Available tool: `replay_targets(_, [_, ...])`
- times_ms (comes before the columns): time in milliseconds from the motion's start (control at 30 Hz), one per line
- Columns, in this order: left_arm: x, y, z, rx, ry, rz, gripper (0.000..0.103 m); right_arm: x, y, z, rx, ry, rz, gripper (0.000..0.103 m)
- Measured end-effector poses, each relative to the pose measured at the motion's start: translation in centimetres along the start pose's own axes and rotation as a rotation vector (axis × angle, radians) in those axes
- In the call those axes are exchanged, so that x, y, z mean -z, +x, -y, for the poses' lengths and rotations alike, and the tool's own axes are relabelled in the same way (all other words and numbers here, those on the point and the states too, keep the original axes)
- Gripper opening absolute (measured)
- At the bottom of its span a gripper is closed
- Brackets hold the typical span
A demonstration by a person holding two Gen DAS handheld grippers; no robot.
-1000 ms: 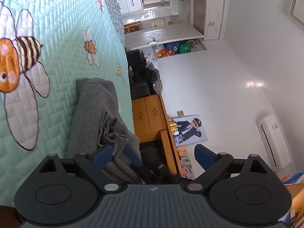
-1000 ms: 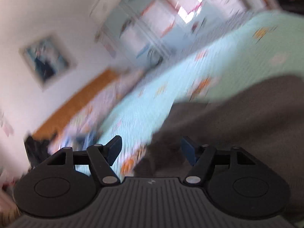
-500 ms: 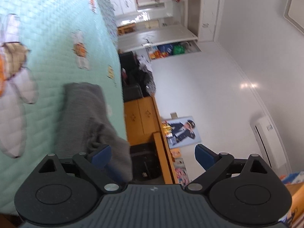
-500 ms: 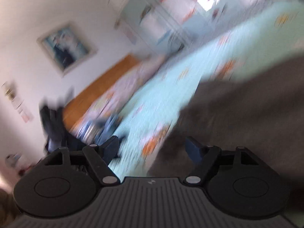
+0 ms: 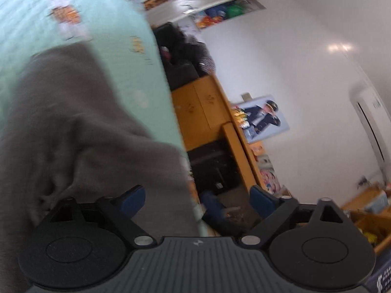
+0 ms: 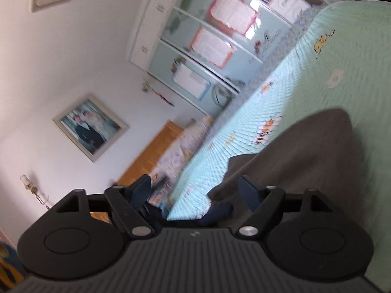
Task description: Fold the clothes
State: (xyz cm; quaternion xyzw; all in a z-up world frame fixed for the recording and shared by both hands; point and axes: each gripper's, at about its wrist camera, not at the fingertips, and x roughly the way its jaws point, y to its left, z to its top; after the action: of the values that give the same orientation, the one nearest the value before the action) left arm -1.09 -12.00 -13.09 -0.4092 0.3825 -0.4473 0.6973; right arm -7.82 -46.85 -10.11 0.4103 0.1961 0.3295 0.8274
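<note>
1. The soft grey knitted garment (image 5: 73,127) lay on the bed with the mint-green quilted cover printed with bees (image 5: 31,17), close to the bed's edge, with its bunched end toward both cameras.

2. The left gripper (image 5: 196,196) stood with its jaws wide apart, though they had just been closing a little. One blue pad (image 5: 133,196) was over the grey cloth, the other over the floor side beyond the bed's edge. Some cloth seemed to lie between the jaws, but the pads did not press on it (the view was blurred, so I say this with care).

3. The right gripper (image 6: 195,193) was also spread, and its jaws had just been opening. A corner of the grey knitted garment (image 6: 305,151) lay just before its right-hand pad (image 6: 246,190), and nothing was clamped.

4. In the right wrist view the garment stretched away from the gripper up toward the right, so its long axis ran roughly along the bed.

5. I judge that both grippers were near the same bunched end. The left one looked nearer, being already over the cloth. The next grasp would depend on taking two separate points of this near edge.
</note>
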Motion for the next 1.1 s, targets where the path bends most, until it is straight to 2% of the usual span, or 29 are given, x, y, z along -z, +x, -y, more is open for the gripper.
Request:
replay_targets(33, [0.0,-0.5,-0.8,0.003,-0.026,0.022,0.077,-1.0,0.7,0.1,-0.008,-0.008,-0.031,0.084])
replay_targets(100, [-0.7,-2.0,-1.5,0.008,-0.053,0.084,0.077,-2.9,2.3,0.7,-0.057,0.021,-0.057,0.084])
replay_targets(233, [-2.2,-3.7,-2.5,-0.034,-0.063,0.171,0.08,-5.7,5.6,3.9,-0.181,0.216,-0.098,0.086])
replay_targets(267, [-2.4,-3.6,-2.9,-0.039,-0.072,0.169,0.08,-5.7,6.5,5.0,-0.196,0.271,-0.117,0.088])
replay_targets(333, [-2.3,-3.0,-3.7,-0.088,-0.06,0.156,0.075,-4.6,7.8,7.9,-0.142,0.346,-0.137,0.082])
replay_targets(367, [-2.3,-2.7,-4.2,-0.119,-0.057,0.151,0.069,-3.9,8.2,9.5,-0.099,0.379,-0.132,0.059])
replay_targets(400, [-2.4,-2.6,-4.9,-0.154,-0.075,0.149,0.05,-3.3,8.4,11.2,-0.052,0.423,-0.114,0.013])
replay_targets(433, [-2.6,-2.6,-5.7,-0.175,-0.102,0.14,0.021,-2.5,8.1,12.7,-0.007,0.471,-0.082,0.0])
replay_targets(467, [-2.8,-2.5,-6.6,-0.195,-0.13,0.13,0.006,-1.8,7.7,13.6,-0.005,0.493,-0.05,0.0])
replay_targets(500, [-3.0,-2.6,-7.6,-0.202,-0.168,0.125,0.003,-1.5,7.6,13.4,-0.019,0.469,-0.032,0.0])
replay_targets(533, [-2.9,-2.7,-8.1,-0.181,-0.19,0.132,0.003,-1.3,7.9,12.6,0.015,0.418,-0.043,0.0])
replay_targets(600, [-3.0,-2.7,-8.0,-0.192,-0.168,0.134,0.003,-1.0,8.3,11.0,0.072,0.325,-0.06,0.0])
replay_targets(667, [-3.2,-2.7,-7.6,-0.191,-0.162,0.134,0.001,-0.9,8.3,10.4,0.07,0.296,-0.055,0.0])
replay_targets(700, [-3.3,-2.9,-7.4,-0.18,-0.16,0.137,0.008,-0.8,8.3,10.1,0.069,0.282,-0.052,0.0])
replay_targets(733, [-3.4,-3.2,-7.0,-0.167,-0.155,0.14,0.022,-0.7,8.2,9.5,0.066,0.259,-0.049,0.004])
replay_targets(767, [-3.4,-3.5,-6.3,-0.152,-0.141,0.148,0.032,-0.8,7.7,8.4,0.056,0.213,-0.04,0.017])
replay_targets(800, [-3.5,-3.9,-5.5,-0.139,-0.126,0.157,0.052,-0.8,7.1,7.1,0.043,0.161,-0.021,0.039])
replay_targets(833, [-3.5,-4.3,-4.5,-0.132,-0.101,0.174,0.067,-0.7,6.2,5.5,0.02,0.111,-0.006,0.048])
replay_targets(867, [-3.7,-4.7,-3.5,-0.123,-0.077,0.19,0.073,-0.4,5.8,4.0,-0.012,0.072,-0.001,0.056])
replay_targets(933, [-4.1,-4.6,-1.4,-0.058,-0.036,0.198,0.083,0.3,5.2,1.4,-0.073,0.013,0.002,0.057])
replay_targets(967, [-4.4,-4.5,-0.4,-0.027,-0.016,0.199,0.087,1.0,5.6,1.2,-0.096,0.039,-0.012,0.057])
replay_targets(1033, [-5.3,-2.6,0.8,0.019,0.007,0.157,0.098,2.5,6.2,0.9,-0.135,0.084,-0.042,0.057])
replay_targets(1100, [-6.5,0.2,0.2,0.009,0.003,0.06,0.098,4.5,7.1,1.4,-0.124,0.1,-0.071,0.057])
